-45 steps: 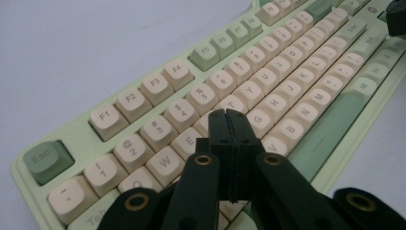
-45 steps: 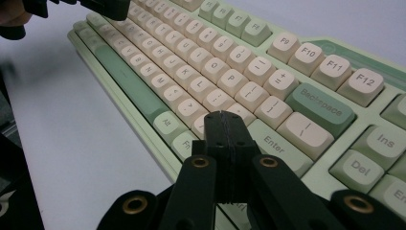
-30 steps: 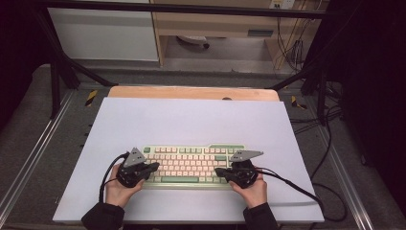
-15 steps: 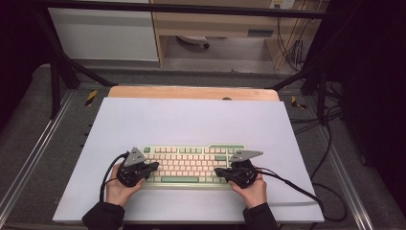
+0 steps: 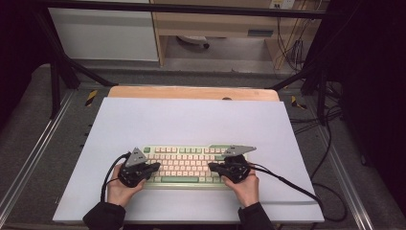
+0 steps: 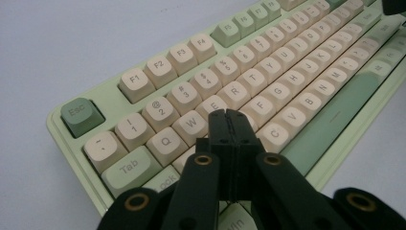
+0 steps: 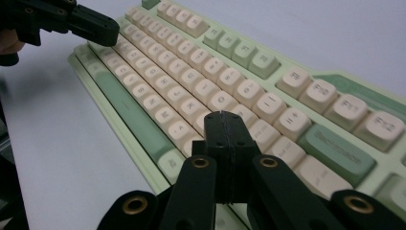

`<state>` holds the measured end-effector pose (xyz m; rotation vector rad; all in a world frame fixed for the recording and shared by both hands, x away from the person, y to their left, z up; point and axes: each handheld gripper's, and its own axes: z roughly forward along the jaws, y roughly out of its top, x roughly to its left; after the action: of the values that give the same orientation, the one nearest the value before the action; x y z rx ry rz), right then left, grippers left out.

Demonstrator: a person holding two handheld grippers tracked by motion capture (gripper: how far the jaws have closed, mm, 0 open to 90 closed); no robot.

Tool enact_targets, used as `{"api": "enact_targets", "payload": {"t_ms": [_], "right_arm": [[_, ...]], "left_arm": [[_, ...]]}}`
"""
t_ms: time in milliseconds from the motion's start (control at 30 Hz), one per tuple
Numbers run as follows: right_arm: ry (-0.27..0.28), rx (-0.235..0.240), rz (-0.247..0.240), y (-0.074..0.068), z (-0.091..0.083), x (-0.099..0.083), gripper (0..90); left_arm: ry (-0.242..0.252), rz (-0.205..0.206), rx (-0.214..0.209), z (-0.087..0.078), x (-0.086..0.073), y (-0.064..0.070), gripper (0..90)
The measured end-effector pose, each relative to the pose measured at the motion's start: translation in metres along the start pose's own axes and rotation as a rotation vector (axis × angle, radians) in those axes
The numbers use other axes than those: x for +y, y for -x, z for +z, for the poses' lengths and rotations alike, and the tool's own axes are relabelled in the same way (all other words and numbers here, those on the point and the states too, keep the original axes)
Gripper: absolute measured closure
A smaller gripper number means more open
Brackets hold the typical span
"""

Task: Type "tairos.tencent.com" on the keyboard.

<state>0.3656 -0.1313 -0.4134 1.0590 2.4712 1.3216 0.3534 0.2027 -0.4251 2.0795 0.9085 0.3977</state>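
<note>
Typing step in hand: keyboard (image 5: 189,165) flat on tabletop (image 5: 191,120), near front edge. Left claw (image 6: 228,114) and right claw (image 7: 221,115) fully closed, empty, poised over keys. Next: precise downward tap on one key.

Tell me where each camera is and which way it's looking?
High view: sits above the person's side, looks forward and down on the table; both hands, the left gripper and right gripper show.
Left gripper view: rides the left gripper, looks along its shut jaws over the keyboard from the Esc end.
Right gripper view: rides the right gripper, looks over the keyboard's other end, with the left gripper farther off.
All three share the keyboard.
</note>
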Motion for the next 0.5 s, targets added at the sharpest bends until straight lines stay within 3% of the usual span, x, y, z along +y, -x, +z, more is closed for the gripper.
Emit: {"api": "enact_targets", "payload": {"t_ms": [333,500], "right_arm": [[-0.015,-0.021,-0.029,-0.008,0.032,0.019,90.0],[-0.037,-0.023,-0.022,-0.008,0.042,0.020,90.0]], "left_arm": [[0.004,-0.005,-0.001,-0.001,-0.001,-0.001,89.8],[0.005,-0.006,-0.002,-0.001,-0.001,-0.002,89.9]]}}
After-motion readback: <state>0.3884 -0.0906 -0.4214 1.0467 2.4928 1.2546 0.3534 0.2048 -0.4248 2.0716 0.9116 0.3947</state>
